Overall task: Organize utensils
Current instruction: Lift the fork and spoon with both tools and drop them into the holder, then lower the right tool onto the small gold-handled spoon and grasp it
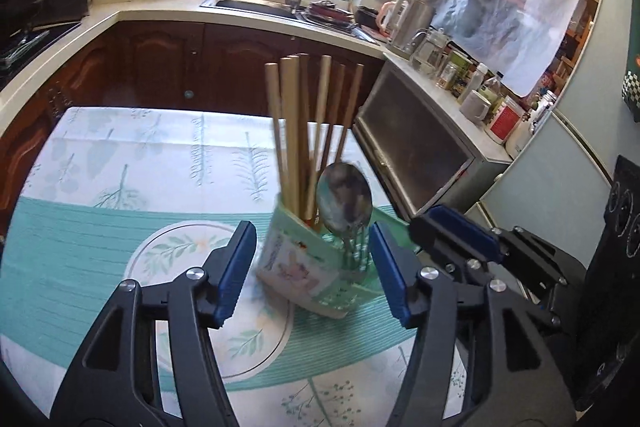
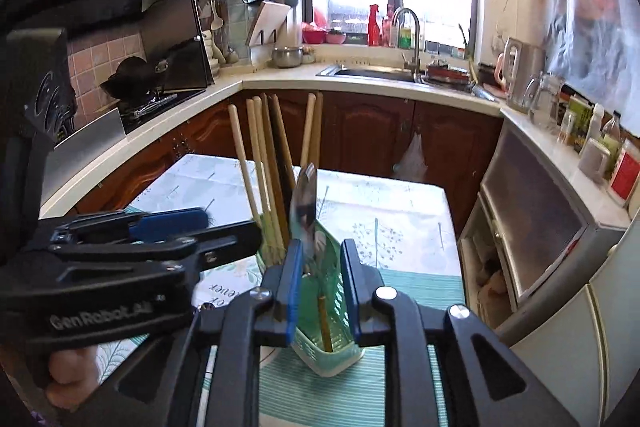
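Kitchen tablecloth (image 1: pixel 120 163): both my grippers, left (image 1: pixel 312 271) and right (image 2: pixel 318 287), are released; spoon (image 1: pixel 344 199) looks stiff, slippery, best pinched at its neck

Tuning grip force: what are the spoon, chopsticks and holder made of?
Spoon: polished metal by the look, its bowl mirrors the room. Chopsticks: matte pale tan sticks, probably bamboo or wood. Holder: looks like light green moulded plastic, with slotted walls and a printed label on its front.
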Motion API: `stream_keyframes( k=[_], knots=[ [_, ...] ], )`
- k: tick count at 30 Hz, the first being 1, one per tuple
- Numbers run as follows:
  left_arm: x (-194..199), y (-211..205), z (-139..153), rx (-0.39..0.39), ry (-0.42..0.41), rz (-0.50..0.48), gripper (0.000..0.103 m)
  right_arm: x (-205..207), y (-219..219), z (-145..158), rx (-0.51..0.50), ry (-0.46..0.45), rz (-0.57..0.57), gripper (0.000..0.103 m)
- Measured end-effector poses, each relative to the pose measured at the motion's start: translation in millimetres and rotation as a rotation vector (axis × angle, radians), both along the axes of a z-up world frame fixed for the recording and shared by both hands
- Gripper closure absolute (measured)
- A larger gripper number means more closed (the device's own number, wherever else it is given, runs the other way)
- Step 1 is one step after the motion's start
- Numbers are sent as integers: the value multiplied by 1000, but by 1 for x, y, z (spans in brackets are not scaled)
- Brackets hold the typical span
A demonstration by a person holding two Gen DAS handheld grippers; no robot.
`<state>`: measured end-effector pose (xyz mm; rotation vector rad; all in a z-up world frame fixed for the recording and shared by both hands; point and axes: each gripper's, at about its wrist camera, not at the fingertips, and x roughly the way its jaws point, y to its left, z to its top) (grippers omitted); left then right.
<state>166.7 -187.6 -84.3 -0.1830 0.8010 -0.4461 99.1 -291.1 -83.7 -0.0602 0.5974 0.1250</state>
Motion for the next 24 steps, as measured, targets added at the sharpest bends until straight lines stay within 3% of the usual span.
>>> stream_keyframes(
  k=[12, 17, 24],
  knots=[
    [-41, 73, 3, 41, 58, 61, 47, -30, 26, 21, 47, -54, 23, 83],
    [-53, 94, -2, 75, 66, 106, 47, -36, 41, 17, 63, -32, 53, 83],
    [-66, 108, -15, 90, 109, 97, 47, -39, 63, 6, 75, 23, 85, 83]
  ],
)
